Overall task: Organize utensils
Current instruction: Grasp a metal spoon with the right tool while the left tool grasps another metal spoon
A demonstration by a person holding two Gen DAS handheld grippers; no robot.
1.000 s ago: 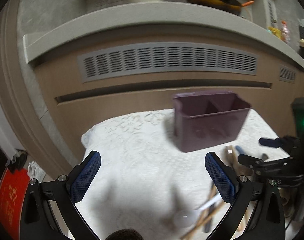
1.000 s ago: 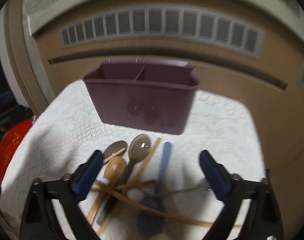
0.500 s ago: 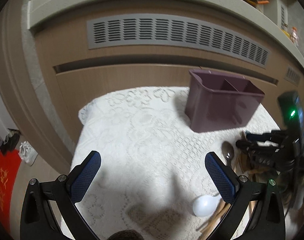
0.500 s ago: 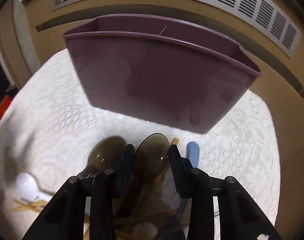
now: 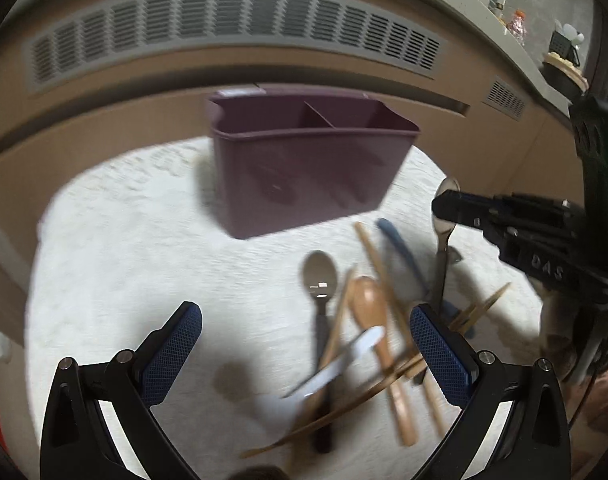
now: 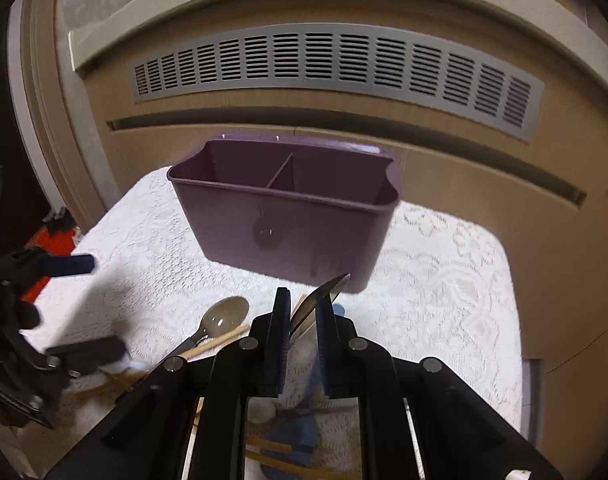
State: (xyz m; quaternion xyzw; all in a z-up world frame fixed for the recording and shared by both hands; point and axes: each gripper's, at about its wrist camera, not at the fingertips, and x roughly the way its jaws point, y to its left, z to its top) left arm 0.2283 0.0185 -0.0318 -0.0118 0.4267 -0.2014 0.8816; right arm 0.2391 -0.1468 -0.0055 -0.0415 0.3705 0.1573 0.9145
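A purple two-compartment caddy (image 5: 304, 156) (image 6: 284, 216) stands on the white lace cloth (image 5: 136, 256). My right gripper (image 6: 302, 306) is shut on a metal spoon (image 6: 320, 300) and holds it lifted in front of the caddy; it also shows in the left wrist view (image 5: 444, 210), with the spoon's bowl (image 5: 448, 188) above the fingers. My left gripper (image 5: 304, 340) is open and empty over a pile of utensils: a metal spoon (image 5: 320, 276), a wooden spoon (image 5: 370, 300), chopsticks (image 5: 378, 264), a blue utensil (image 5: 400, 248) and a white spoon (image 5: 336, 364).
A wooden cabinet front with a grey vent grille (image 6: 328, 64) stands right behind the cloth. A red object (image 6: 56, 240) lies on the floor to the left. A counter with bottles (image 5: 516, 24) runs along the far right.
My right gripper has lifted the metal spoon off the pile and drawn back from the caddy. My left gripper has swung right, over the utensil pile.
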